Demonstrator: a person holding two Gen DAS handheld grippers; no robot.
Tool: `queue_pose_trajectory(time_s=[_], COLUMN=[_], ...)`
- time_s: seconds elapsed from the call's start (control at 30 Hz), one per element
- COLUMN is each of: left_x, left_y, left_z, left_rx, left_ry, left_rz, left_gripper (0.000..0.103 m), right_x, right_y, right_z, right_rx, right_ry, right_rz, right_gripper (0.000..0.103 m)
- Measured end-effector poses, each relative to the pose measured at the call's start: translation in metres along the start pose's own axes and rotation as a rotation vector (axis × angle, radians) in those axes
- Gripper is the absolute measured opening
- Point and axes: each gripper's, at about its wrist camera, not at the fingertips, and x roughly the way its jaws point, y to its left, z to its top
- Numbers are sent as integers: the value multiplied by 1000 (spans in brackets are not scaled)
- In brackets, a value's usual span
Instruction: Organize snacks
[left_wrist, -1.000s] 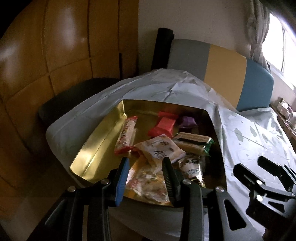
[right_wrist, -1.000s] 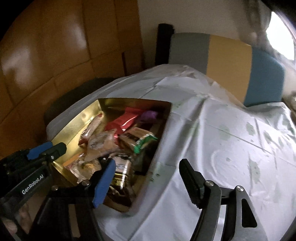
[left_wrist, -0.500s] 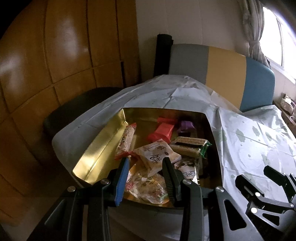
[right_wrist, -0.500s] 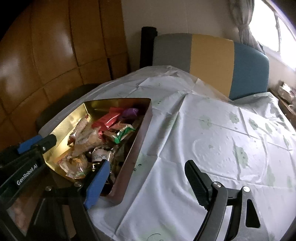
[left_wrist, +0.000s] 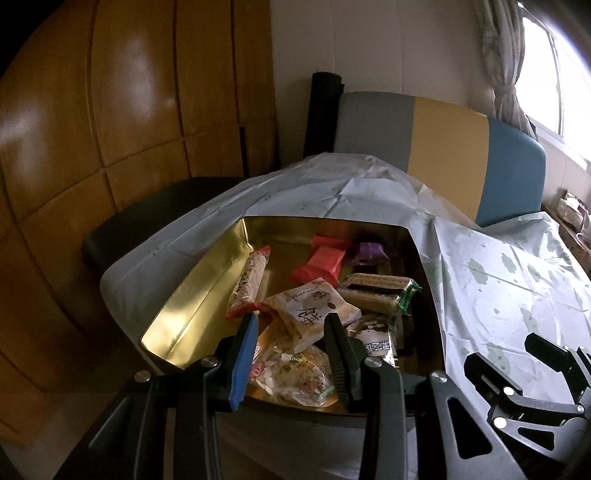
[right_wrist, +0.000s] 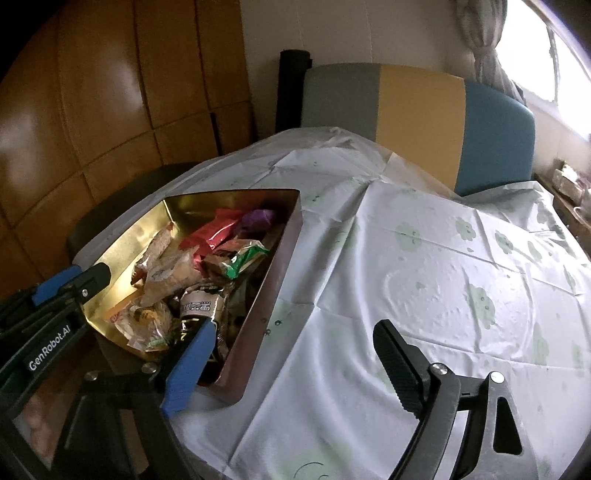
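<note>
Gold tin (left_wrist: 192, 306): rectangular, open-topped, on the near left corner of the table; its brownish outer wall (right_wrist: 273, 288) faces my right side.

Contents, loosely heaped toward the tin's right half:
- long red-ended bar (left_wrist: 251, 280), lying along the left, partly on bare gold floor;
- red packets (left_wrist: 325, 258), toward the far end;
- purple wrapper (left_wrist: 367, 251), far right, just beside the red ones;
- green-edged wafer pack (left_wrist: 380, 293), mid right;
- beige biscuit packet (left_wrist: 314, 310), middle, overlapping its neighbours;
- clear crinkled bag (left_wrist: 291, 369), at the near edge;
- dark-and-white sachet (left_wrist: 376, 343), near right.

My left gripper (left_wrist: 291, 350): jaws parted moderately, holding nothing, hovering above the tin's near edge, the clear bag and beige packet seen between the fingers; whether they touch anything I cannot tell.

My right gripper (right_wrist: 295, 369): jaws spread wide, empty, straddling the tin's near right corner and the bare cloth beside it.

Surroundings: pale tablecloth (right_wrist: 443, 266) with green cloud print, creased; chair back (left_wrist: 443, 147) in grey, yellow and blue behind the table; wooden panels (left_wrist: 110, 110) to the left; curtained window (left_wrist: 517, 66) to the right.
</note>
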Motion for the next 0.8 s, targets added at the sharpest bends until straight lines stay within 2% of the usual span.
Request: queue_pose_trajectory(time_s=[0.8], left_x=[1], left_y=[-2], left_z=[1], left_rx=[3], left_ry=[27], left_rz=[-15], left_gripper=[37], right_x=[3], right_y=[3], right_z=[-2], right_rx=[-9], right_ry=[11], right_rz=[4], right_gripper=[89])
